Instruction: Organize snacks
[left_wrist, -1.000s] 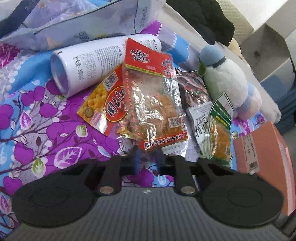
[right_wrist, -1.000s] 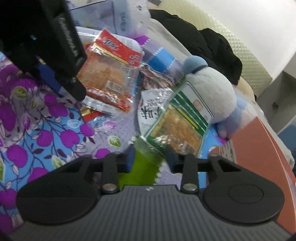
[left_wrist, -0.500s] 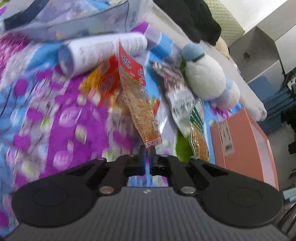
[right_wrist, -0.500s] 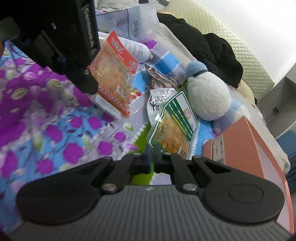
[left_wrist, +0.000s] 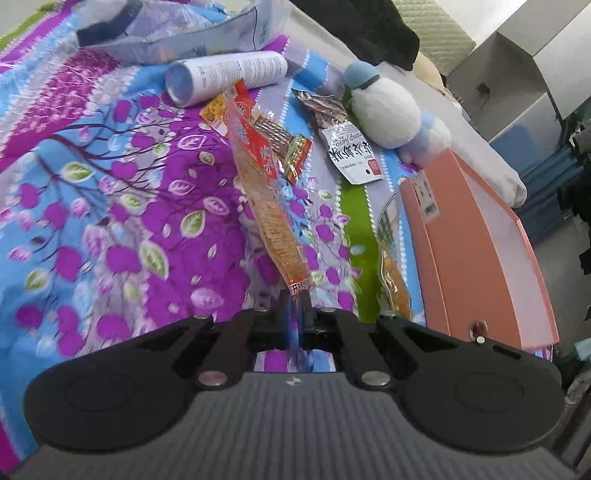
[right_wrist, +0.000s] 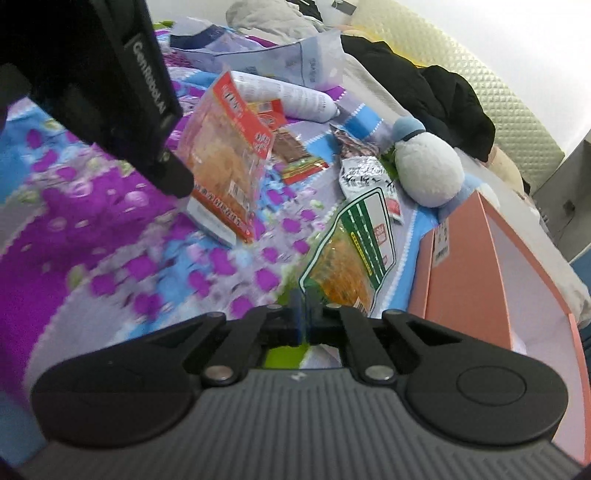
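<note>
Here both sets of fingers pinch snack packets (left_wrist: 271, 206) above the floral bedspread (left_wrist: 110, 221).

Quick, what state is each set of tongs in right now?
Left tongs: shut on the red-topped clear snack packet, lifted off the bedspread.
Right tongs: shut on the green-and-white clear snack packet.

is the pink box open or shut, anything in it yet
Open: the pink box has no lid on, and its pale inside wall shows in both views. No snack shows inside, but its bottom is partly hidden.
</note>
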